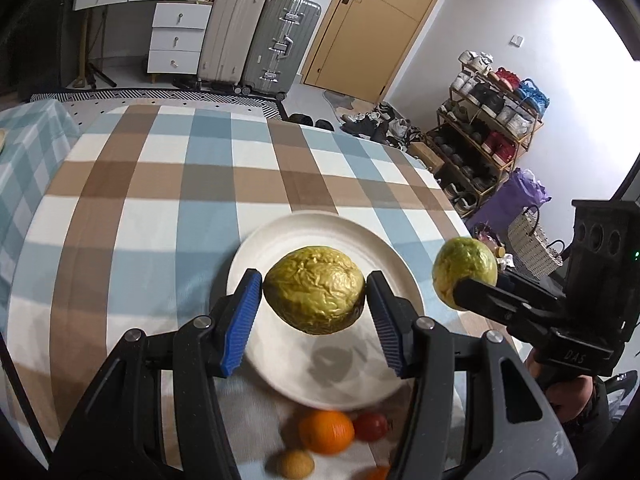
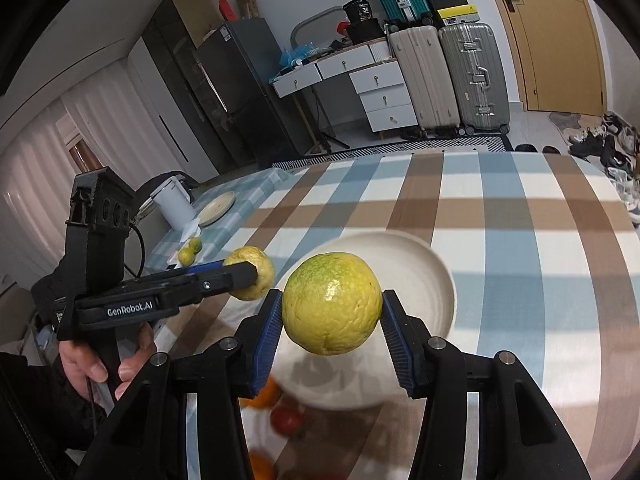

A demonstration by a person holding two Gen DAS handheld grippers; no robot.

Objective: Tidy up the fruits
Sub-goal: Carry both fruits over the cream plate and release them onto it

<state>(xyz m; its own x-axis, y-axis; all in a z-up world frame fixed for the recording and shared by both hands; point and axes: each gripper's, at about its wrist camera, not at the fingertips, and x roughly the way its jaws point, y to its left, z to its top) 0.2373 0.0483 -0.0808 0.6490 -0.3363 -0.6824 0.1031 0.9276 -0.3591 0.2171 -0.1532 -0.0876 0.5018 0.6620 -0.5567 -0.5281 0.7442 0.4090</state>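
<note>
While the left gripper (image 1: 314,298) clamps a wrinkly yellow fruit (image 1: 315,290), the right gripper (image 2: 331,312) grips a smoother green-yellow fruit (image 2: 332,303), both above a round white plate (image 1: 280,236) holding nothing.

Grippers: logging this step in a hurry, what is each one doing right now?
Left gripper: closed on a wrinkled yellow fruit, held above the white plate.
Right gripper: closed on a yellow-green fruit, also in the air.

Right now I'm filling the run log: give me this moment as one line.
left gripper: shut on wrinkled yellow fruit | right gripper: shut on yellow-green fruit | both held above white plate | orange on tablecloth
</note>
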